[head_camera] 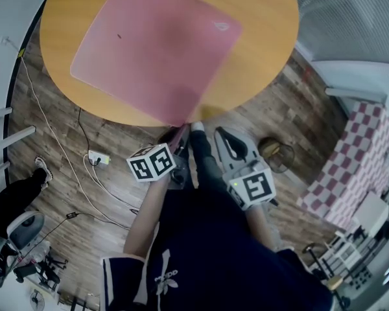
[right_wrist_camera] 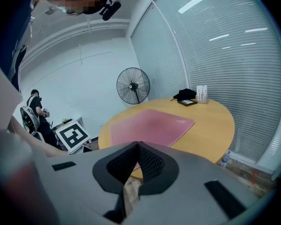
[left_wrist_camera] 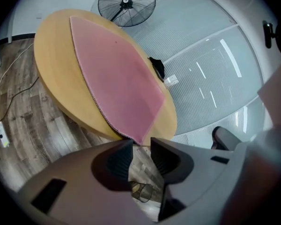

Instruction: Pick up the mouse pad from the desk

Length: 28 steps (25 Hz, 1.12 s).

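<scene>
Left gripper is spread with its tips right at the near corner of the pink mouse pad, a corner poking off the round counter toward the person, handy for a pinch I'd guess; the pad lies flat, diagonal pointing away, looks near square, and the right gripper is pressed together, empty.

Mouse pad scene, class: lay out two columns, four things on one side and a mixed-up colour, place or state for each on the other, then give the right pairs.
Column one:
1. mouse pad
2. left gripper
3. right gripper
4. fan

Column two:
A. fingers together
B. black, standing beyond the table
C. fingers apart
D. pink, lying on the table

Pairs: 1-D, 2-C, 3-A, 4-B.
</scene>
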Available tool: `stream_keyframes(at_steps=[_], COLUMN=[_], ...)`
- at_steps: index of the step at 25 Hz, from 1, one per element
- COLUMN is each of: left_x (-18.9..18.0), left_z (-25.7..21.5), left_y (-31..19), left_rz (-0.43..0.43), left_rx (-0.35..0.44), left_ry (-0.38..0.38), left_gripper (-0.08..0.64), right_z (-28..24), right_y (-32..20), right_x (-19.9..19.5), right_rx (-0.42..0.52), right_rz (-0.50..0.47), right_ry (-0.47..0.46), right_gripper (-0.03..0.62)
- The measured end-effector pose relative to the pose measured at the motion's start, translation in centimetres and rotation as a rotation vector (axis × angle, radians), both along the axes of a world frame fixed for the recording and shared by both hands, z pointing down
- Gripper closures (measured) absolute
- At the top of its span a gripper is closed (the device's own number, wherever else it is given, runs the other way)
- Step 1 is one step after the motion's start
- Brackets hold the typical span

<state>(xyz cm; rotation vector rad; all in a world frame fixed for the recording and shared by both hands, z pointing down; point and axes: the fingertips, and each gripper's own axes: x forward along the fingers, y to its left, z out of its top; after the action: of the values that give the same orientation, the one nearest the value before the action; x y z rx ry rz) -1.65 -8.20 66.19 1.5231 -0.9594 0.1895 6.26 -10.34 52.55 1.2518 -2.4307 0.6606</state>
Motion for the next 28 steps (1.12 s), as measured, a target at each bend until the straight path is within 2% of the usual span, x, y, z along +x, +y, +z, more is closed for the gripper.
stream_keyframes(at_steps=[4, 9, 14, 17, 23, 28], left_x=[0.0, -0.2, -0.4, -0.7, -0.6, -0.7], left_z=[-0.3, -0.4, 0.0, 0.0, 0.2, 0.5], left_y=[-0.6, -1.3, -1.6, -1.9, -2.6, -2.3], left_rz=[-0.083, -0.102, -0.178, -0.205, -0.224, -0.190], left_rx=[-0.032, -0.013, -0.089, -0.077, -0.045, -0.035], left_ry=[0.068, 0.019, 0.060, 0.068, 0.059, 0.025], left_gripper=[0.442, 0.446, 0.479, 0.480, 0.497, 0.534], right_z=[0.0, 0.2, 0.3, 0.2, 0.1, -0.5], right_y=[0.0, 0.2, 0.4, 0.5, 0.2, 0.0], right_x=[0.0, 0.0, 0.0, 0.0, 0.2, 0.1], right_rx=[-0.004, -0.005, -0.012, -0.012, -0.004, 0.011], right_rz=[-0.003, -0.004, -0.002, 0.005, 0.020, 0.026], right_ry=[-0.001, -0.001, 0.007, 0.009, 0.015, 0.020], right_gripper=[0.591, 0.591, 0.591, 0.591, 0.591, 0.591])
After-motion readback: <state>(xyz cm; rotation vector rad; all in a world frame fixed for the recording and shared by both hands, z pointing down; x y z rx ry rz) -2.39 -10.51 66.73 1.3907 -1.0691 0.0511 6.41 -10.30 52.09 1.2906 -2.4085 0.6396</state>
